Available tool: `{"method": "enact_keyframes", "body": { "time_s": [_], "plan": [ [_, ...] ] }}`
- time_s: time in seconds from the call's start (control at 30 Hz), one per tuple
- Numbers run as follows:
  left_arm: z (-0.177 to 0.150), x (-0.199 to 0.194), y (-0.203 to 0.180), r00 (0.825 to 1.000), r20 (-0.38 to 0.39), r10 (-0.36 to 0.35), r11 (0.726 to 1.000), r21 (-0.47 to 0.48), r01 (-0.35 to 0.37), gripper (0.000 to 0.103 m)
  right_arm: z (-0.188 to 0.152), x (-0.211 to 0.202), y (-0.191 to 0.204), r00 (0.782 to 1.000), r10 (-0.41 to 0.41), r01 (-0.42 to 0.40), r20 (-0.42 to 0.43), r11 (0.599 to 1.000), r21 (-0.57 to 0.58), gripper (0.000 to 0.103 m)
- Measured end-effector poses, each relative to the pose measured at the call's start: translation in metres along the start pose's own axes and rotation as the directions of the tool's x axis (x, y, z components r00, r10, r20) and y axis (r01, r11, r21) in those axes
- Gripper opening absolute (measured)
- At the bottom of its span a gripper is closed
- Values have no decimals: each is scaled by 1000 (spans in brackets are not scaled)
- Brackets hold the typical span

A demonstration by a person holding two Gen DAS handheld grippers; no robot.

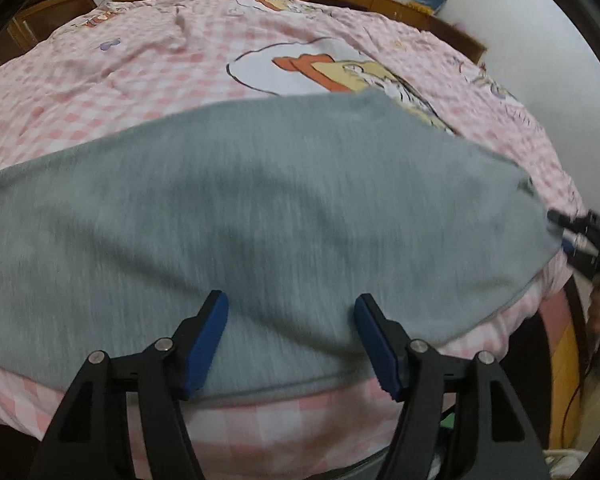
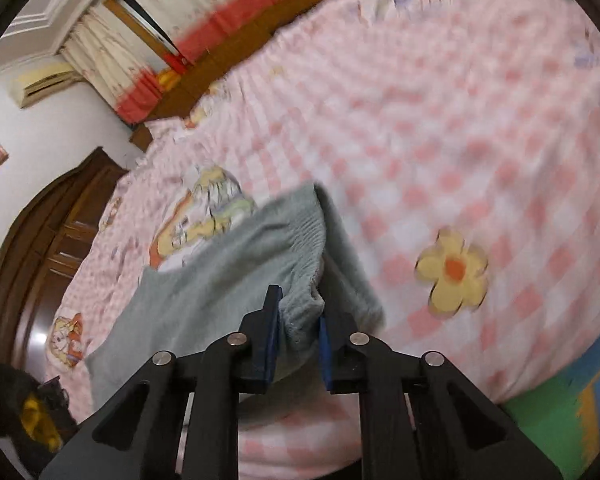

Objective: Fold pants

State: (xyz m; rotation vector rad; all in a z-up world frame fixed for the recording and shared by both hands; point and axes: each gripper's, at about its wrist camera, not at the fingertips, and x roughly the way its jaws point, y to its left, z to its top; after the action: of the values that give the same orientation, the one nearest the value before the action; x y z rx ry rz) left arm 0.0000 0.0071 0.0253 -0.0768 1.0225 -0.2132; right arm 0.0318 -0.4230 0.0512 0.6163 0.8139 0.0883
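Pants (image 1: 260, 216) lay flat along the near edge of the bed (image 1: 140, 80), apparently halved lengthwise. Left gripper (image 1: 292, 320) hovered over them, fingers spread wide, holding nothing. Right gripper (image 2: 298, 336) pinched the elastic waistband (image 2: 300, 240) at the right end, lifting it. Judgement: crosswise folds remained.

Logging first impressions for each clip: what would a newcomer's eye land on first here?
The grey pants spread wide across the near edge of the pink checked bedspread. In the right wrist view, the right claw has the gathered waistband bunched between its blue pads, while the left claw hangs open over the fabric. A yellow flower print stands out too.
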Motion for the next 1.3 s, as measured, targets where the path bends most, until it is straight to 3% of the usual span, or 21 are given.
{"method": "enact_keyframes", "body": {
  "time_s": [0.17,0.37,0.47,0.57,0.63,0.73,0.83,0.9,1.0,1.17,1.3],
  "plan": [
    [-11,2,-1,1000,-31,7,1000,9,-7,73,-6,16,-7,986,-151,147,-69,987,-65,17],
    [-21,1,-11,996,-71,57,994,96,-50,74,-5,12,-2,969,-237,224,-71,962,-154,27],
    [-23,-7,-11,997,-70,42,995,95,-35,74,-4,-10,12,969,-249,241,-7,946,-219,27],
    [-18,-23,-6,999,-26,-24,998,53,25,74,-8,-24,39,955,-283,298,95,893,-336,29],
    [-12,-32,-4,999,12,-50,998,36,50,74,-8,-21,51,959,-266,283,96,886,-367,29],
    [-2,-33,0,999,37,-17,1000,15,16,74,-12,-3,63,972,-232,231,46,890,-392,29],
    [-2,-17,6,1000,-7,7,1000,-17,-7,74,-22,25,64,972,-236,204,-24,887,-415,29],
    [-8,-4,10,997,-68,31,999,-26,-32,74,-31,54,55,950,-300,233,-88,865,-444,29],
    [-17,-2,7,996,-69,59,998,18,-58,74,-40,61,49,959,-279,227,-43,851,-474,31],
    [-24,-5,11,995,-83,50,999,13,-49,74,-45,52,40,972,-233,198,-28,877,-439,31],
    [-32,-8,11,996,-66,64,997,40,-61,74,-40,44,49,964,-261,215,-56,883,-417,35]
  ]
}}
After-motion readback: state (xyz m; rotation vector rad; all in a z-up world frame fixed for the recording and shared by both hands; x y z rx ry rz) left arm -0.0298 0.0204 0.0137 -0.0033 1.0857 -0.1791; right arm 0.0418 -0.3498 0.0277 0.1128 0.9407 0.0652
